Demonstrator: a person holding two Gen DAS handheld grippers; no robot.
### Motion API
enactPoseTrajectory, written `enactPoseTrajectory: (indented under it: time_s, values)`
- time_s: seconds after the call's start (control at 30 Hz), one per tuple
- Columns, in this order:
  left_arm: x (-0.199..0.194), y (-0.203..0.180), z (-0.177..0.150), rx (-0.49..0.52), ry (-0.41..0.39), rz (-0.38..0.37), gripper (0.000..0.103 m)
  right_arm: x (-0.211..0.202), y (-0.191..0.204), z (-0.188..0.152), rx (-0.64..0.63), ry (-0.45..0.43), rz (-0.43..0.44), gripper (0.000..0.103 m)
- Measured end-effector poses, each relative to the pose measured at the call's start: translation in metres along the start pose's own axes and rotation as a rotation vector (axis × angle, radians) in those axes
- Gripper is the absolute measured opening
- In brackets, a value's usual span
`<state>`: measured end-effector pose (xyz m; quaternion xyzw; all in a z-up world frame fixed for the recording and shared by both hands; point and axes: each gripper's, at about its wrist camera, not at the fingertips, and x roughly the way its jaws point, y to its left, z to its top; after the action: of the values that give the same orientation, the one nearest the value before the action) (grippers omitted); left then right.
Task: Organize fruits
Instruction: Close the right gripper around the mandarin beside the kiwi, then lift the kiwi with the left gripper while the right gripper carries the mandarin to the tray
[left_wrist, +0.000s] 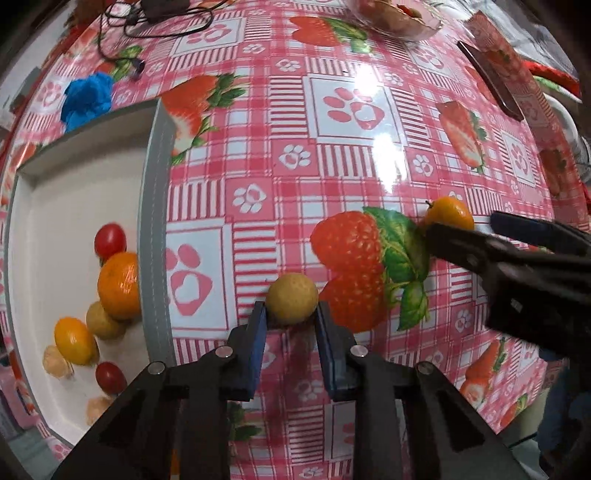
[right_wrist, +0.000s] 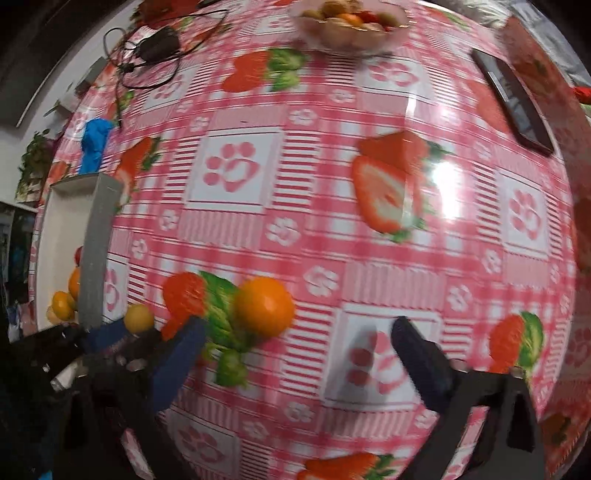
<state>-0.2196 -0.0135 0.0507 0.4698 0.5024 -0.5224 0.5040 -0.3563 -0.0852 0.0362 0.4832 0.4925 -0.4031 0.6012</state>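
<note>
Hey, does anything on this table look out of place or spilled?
Nothing is spilled. Two fruits sit loose on the pink checked tablecloth outside the white tray: a small tan round fruit between the left tool's fingers, and an orange round fruit.

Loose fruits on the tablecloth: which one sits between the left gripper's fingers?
The tan round fruit, flanked by the left gripper. The orange fruit lies farther right, by the right gripper.

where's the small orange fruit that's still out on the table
The small orange fruit lies on the tablecloth by a printed strawberry's leaves, just ahead of the open right gripper, nearer its left finger. The tray is off to the left.
</note>
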Motion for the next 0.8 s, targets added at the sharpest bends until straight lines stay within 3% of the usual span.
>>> enactPoseTrajectory:
  time_s: [0.03, 0.17, 0.23, 0.43, 0.8]
  values:
    - [0.001, 0.002, -0.003, 0.000, 0.000, 0.001, 0.028, 0.004, 0.004, 0.004, -0.004, 0.012, 0.013, 0.076]
    - [-0.003, 0.009, -0.010, -0.001, 0.000, -0.007, 0.028, 0.017, 0.018, 0.006, -0.018, 0.032, 0.023, 0.062]
    - [-0.007, 0.012, -0.015, -0.002, -0.002, -0.014, 0.028, 0.020, 0.028, 0.003, -0.038, 0.026, 0.008, 0.037]
    - [-0.031, 0.021, -0.034, 0.000, -0.020, -0.029, 0.028, 0.020, 0.039, -0.002, -0.062, 0.025, -0.019, 0.037]
    - [-0.057, 0.029, -0.039, 0.003, -0.035, -0.027, 0.028, 0.010, 0.045, -0.010, -0.083, 0.016, -0.028, 0.037]
